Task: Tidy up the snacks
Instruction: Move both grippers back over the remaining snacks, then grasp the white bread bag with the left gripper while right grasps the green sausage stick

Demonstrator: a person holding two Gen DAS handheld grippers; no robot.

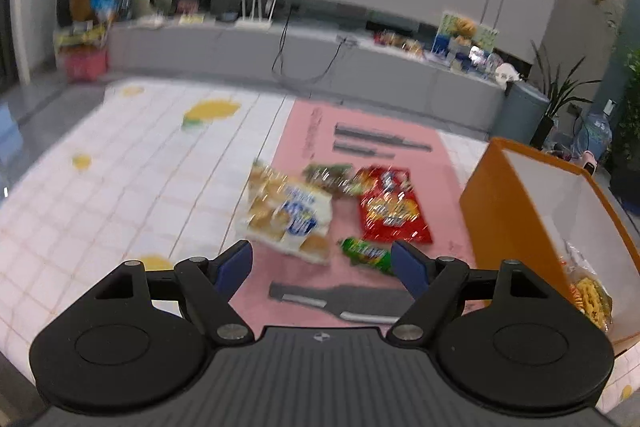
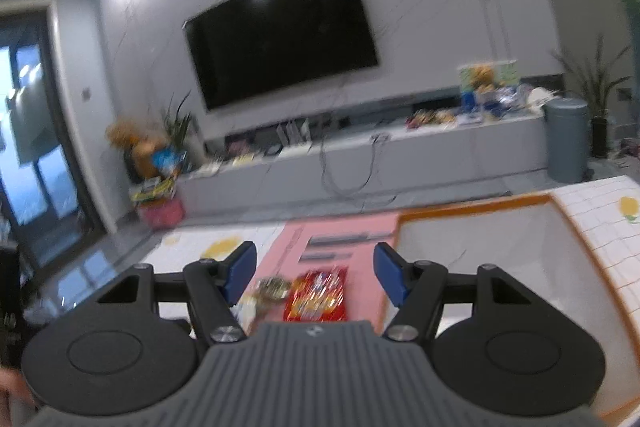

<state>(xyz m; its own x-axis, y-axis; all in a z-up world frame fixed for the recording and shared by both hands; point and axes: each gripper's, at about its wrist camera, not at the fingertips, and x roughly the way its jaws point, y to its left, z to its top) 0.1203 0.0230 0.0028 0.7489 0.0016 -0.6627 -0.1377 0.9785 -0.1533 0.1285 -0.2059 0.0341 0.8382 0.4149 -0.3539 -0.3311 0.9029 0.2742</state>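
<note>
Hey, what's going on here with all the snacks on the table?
A person is sorting snacks with a hand-held gripper in each hand. Both are open and empty: the left hand-held gripper hangs above a white bread bag, a red bag and a green packet lying loose on the pink mat. The right hand-held gripper is beside the orange box, which already holds one yellow snack bag.

Four snack packets lie loose on the pink mat (image 1: 360, 131) at the frame's centre: one white bread bag (image 1: 286, 213), one red packet (image 1: 390, 205), one dark green packet (image 1: 328, 177), and one small green packet (image 1: 366, 253). One orange box (image 1: 496, 203) stands at the right edge, with one yellow snack bag (image 1: 592, 295) inside. Two hand-held grippers appear, the left (image 1: 323, 263) and the right (image 2: 316, 273), one per view.
</note>
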